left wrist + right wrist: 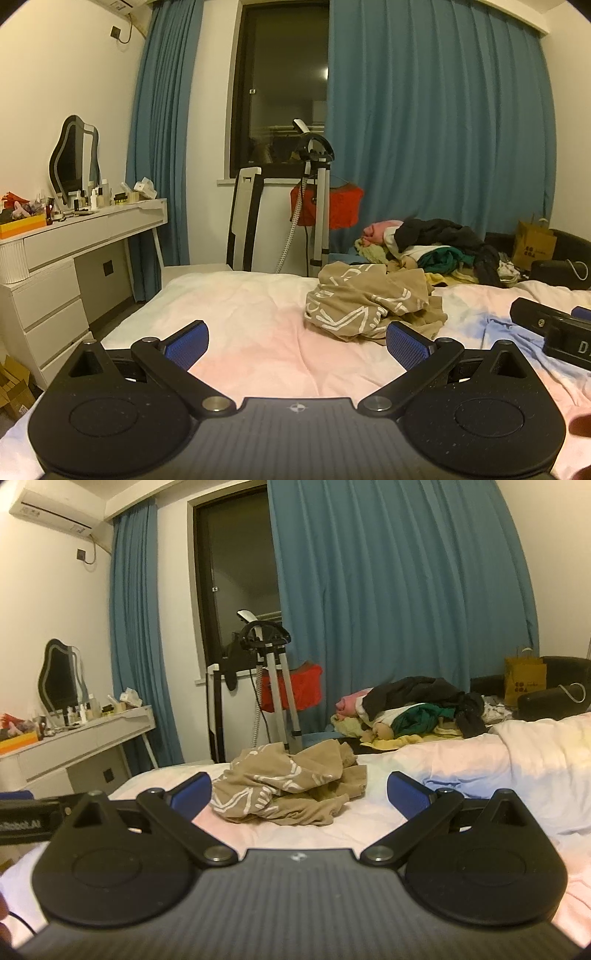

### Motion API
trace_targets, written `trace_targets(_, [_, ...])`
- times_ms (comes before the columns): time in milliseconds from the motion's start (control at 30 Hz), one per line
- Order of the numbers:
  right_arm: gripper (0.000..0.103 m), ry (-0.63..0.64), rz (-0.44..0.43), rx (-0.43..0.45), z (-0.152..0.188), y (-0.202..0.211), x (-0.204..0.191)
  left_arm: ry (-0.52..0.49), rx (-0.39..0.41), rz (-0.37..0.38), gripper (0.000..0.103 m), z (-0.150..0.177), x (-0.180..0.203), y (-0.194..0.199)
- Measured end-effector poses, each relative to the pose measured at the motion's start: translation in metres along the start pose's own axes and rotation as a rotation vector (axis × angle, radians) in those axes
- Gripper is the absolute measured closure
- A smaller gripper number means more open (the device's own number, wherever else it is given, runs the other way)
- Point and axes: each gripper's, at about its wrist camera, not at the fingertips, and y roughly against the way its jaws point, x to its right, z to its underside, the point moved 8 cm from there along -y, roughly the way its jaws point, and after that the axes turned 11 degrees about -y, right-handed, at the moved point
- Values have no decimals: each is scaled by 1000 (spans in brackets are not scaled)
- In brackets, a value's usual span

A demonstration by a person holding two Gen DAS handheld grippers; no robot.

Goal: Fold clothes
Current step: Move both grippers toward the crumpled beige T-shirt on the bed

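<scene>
Now one crumpled tan garment (pixel 373 306) lies on the bed (pixel 240 325); both grippers' fingers spread wide, holding nothing.

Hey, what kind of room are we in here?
Most likely a bedroom: a bed with a crumpled tan garment on it, a dressing table with a mirror, and curtains.

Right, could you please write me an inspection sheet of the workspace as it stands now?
Surface: bed with rumpled pale sheet.
Job's things: tan patterned garment crumpled on the bed, not yet folded; mixed clothes pile behind it.
Clutter: yellow paper bag and dark bag near the pile.
Grippers: left gripper open, empty; right gripper open, empty, facing the garment.
Cables: garment steamer hose hanging down its stand.
Surroundings: blue curtains, dark window, crowded dressing table with mirror.
</scene>
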Motion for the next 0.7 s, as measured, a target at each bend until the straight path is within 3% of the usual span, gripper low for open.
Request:
trace_targets(167, [0, 23, -33, -28, -5, 4, -4, 2, 1, 5, 0, 3, 1, -2])
trace_targets(467, [2, -28, 1, -93, -4, 0, 12, 14, -24, 42, 0, 12, 7, -14])
trace_targets(500, [8, -16, 7, -85, -4, 2, 12, 6, -26, 46, 0, 13, 9, -17])
trace_targets(533, [28, -5, 13, -77, -5, 4, 12, -3, -28, 50, 0, 14, 11, -20])
trace_targets(567, [38, 2, 23, -79, -6, 4, 13, -11, -30, 54, 0, 14, 13, -23])
trace_targets(700, [37, -62, 8, -74, -13, 5, 23, -48, -59, 123, 0, 17, 31, -48])
